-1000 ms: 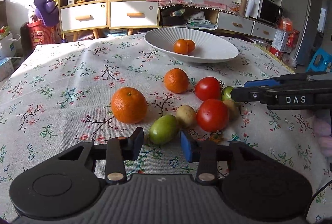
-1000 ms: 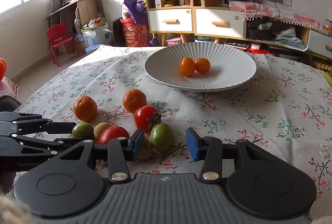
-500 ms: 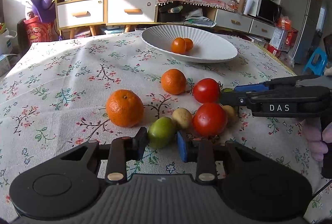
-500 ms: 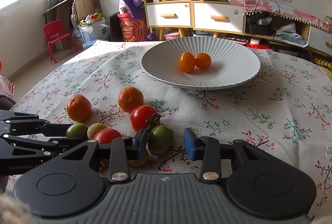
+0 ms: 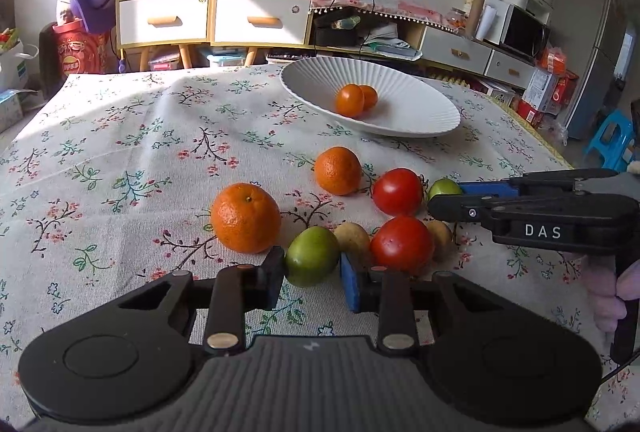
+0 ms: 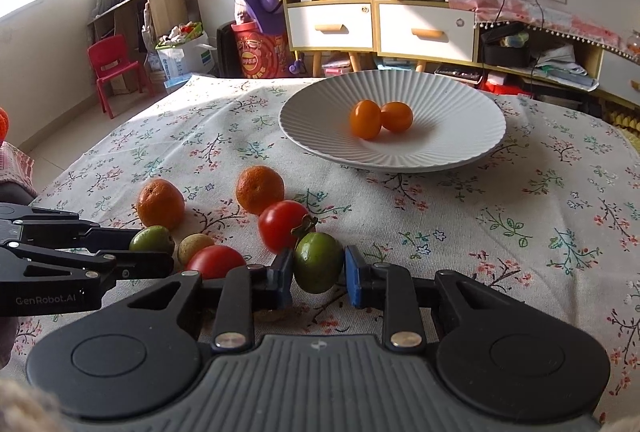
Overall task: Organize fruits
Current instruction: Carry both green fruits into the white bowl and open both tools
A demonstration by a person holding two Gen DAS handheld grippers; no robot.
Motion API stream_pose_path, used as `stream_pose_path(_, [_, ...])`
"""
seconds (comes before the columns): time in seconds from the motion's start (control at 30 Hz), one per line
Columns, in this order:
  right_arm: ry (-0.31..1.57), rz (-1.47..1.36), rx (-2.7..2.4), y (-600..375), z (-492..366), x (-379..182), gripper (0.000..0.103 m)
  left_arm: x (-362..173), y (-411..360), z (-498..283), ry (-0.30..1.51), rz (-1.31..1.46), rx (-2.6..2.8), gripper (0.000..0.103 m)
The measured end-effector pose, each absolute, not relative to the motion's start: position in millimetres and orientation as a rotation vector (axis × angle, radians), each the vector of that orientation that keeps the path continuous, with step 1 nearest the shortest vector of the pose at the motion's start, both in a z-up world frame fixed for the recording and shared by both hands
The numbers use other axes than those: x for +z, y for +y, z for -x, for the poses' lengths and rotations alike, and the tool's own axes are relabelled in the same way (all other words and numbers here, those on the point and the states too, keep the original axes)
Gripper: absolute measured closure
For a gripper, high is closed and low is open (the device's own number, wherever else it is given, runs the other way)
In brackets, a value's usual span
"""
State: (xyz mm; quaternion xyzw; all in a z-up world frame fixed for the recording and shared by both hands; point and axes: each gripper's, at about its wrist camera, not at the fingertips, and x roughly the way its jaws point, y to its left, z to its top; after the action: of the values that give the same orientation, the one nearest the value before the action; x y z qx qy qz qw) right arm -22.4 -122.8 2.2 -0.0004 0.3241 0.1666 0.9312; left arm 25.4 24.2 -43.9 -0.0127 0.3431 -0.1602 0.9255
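On the flowered tablecloth lies a cluster of fruit. My left gripper (image 5: 312,274) has a green fruit (image 5: 312,256) between its jaws, which are closing, with both pads against its sides. My right gripper (image 6: 319,274) is shut on a second green fruit (image 6: 318,262). From the left wrist view the right gripper (image 5: 445,193) comes in from the right around that fruit (image 5: 442,187). Around them sit two oranges (image 5: 246,218) (image 5: 338,170), two red tomatoes (image 5: 398,191) (image 5: 402,244) and two small yellowish fruits (image 5: 354,238). Farther back, a white ribbed plate (image 5: 400,120) holds two small orange fruits (image 5: 350,100).
The left gripper (image 6: 154,250) reaches in from the left edge of the right wrist view. A person's hand (image 5: 616,292) holds the right tool. Beyond the table's far edge stand a shelf unit with white drawers (image 5: 216,16), a red chair (image 6: 114,68) and a blue stool (image 5: 612,140).
Both grippers have edged forward so each green fruit now lies between the pads. Both pairs of jaws have narrowed onto their fruit. The other fruits have not moved.
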Motion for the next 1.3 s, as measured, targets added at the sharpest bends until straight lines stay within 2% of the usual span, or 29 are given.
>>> stream_pose_path(0.43, [0.638,-0.050,0.327,-123.5,8.4,25.4,0.078,-24.7,20.4,-49.3,0.724,0.097,-0.288,0.065])
stream_pose_path(0.9, [0.578,-0.035,0.237,-144.7,-35.6,40.7,0.078,-7.5,-24.9,-86.6,0.680,0.067,-0.295,0.065])
stream_pose_path(1.3, [0.669,-0.054,0.242,-169.2,-80.3,31.3,0.078,-11.2,-54.7,-122.7,0.693,0.020,-0.310,0.065])
